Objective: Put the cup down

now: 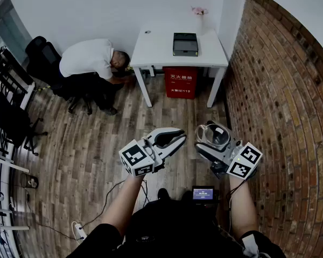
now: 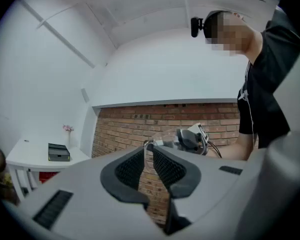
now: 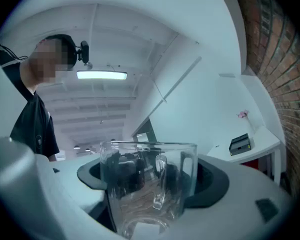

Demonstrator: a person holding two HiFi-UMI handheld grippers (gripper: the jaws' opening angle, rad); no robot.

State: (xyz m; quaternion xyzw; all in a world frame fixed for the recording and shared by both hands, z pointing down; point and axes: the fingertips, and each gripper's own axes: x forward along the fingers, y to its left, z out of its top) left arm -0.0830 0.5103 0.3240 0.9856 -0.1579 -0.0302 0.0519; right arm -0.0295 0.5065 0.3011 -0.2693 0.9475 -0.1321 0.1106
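Between the right tongs (image 3: 151, 180), spread wide, sits the gripped glass cup (image 3: 140, 199).

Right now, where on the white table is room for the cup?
The table is bare from its left edge to the black box. The strip in front of the box is free too. Back right, by box and flower, is crowded.

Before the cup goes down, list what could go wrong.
1. The glass cup hangs in the right gripper above the wood floor; a slip would likely shatter it.
2. The white table is across the room, and a person bends down beside it; the carry might bump them.
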